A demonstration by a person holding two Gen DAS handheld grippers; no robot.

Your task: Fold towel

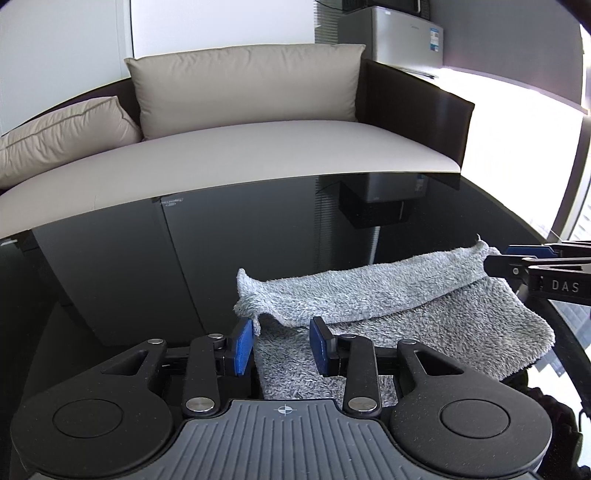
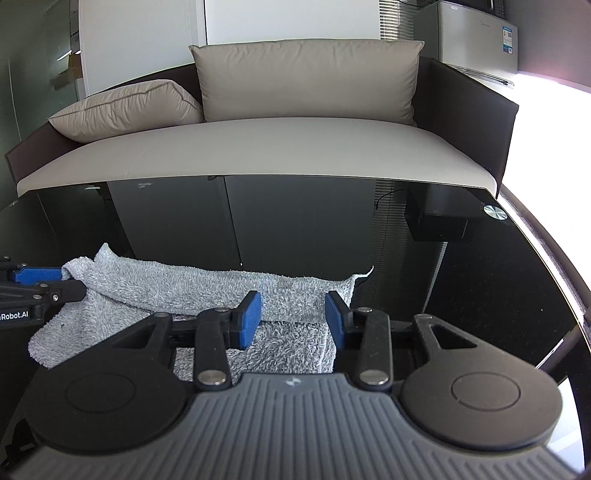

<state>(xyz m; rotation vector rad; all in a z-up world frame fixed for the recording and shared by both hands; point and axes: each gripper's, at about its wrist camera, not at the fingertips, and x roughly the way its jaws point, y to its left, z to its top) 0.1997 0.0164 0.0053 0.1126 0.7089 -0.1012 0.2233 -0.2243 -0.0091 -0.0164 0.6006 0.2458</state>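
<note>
A grey fluffy towel [image 1: 388, 295] lies on the black glass table [image 1: 147, 277], its far edge folded over toward me. It also shows in the right wrist view [image 2: 184, 291]. My left gripper [image 1: 282, 341] is open, its blue pads [image 1: 243, 345] astride the towel's left near part, just under the folded-over corner. My right gripper [image 2: 293, 319] is open, its blue pads [image 2: 249, 319] over the towel's right end. The right gripper also shows at the right edge of the left wrist view [image 1: 532, 264], at the towel's raised right corner.
A beige sofa [image 1: 240, 155] with two cushions [image 1: 243, 81] runs along the table's far edge. A silver fridge [image 1: 402, 33] stands at the back right. A round metal disc [image 2: 495, 213] sits near the table's right far corner.
</note>
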